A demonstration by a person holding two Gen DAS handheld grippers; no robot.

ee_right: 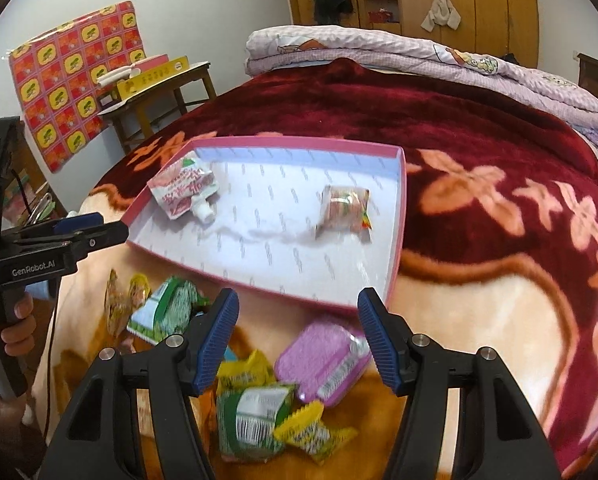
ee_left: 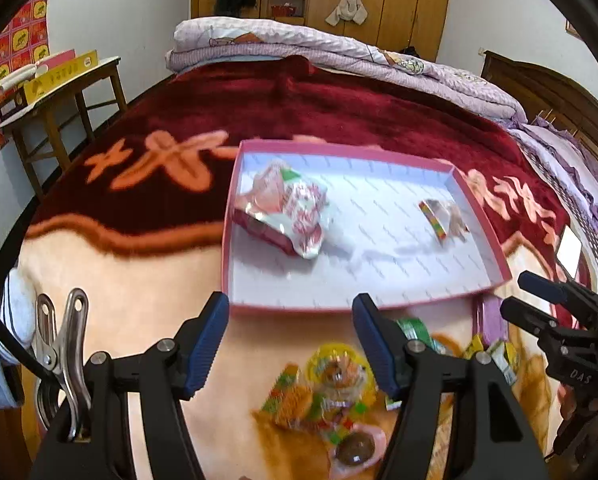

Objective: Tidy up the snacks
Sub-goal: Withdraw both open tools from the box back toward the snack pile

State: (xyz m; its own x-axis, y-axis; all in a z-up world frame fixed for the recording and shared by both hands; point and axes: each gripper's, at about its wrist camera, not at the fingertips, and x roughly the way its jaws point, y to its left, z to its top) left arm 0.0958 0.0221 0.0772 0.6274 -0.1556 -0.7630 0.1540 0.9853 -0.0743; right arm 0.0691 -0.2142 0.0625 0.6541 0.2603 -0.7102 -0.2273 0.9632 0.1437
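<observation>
Pink tray (ee_left: 483, 222) on a red-and-cream blanket (ee_left: 147, 288), seen from both wrist cameras. The tray is shallow, with a white patterned floor and pink walls, and holds two snacks well apart. A red-and-white spouted pouch (ee_right: 185, 191) lies near the tray's far left corner. A small clear packet (ee_right: 346, 211) with a coloured strip lies toward the right wall.

The remaining snacks lie loose on the blanket just in front of the tray's near wall. These include a green-and-white packet (ee_right: 167, 308), yellow wrappers (ee_right: 317, 434), a second green packet (ee_right: 255, 412) and a purple tin (ee_right: 319, 360). In the left view a yellow-rimmed cup (ee_left: 339, 368) and a round brown sweet (ee_left: 355, 450) also lie in this group.

Left gripper (ee_left: 293, 344): jaws spread, nothing between the blue pads, poised over the cup and sweet. Right gripper (ee_right: 299, 344): jaws spread and empty, poised over the tin and the packets. Each gripper appears at the edge of the other's view. A hand (ee_right: 15, 326) grasps the left gripper's handle.
</observation>
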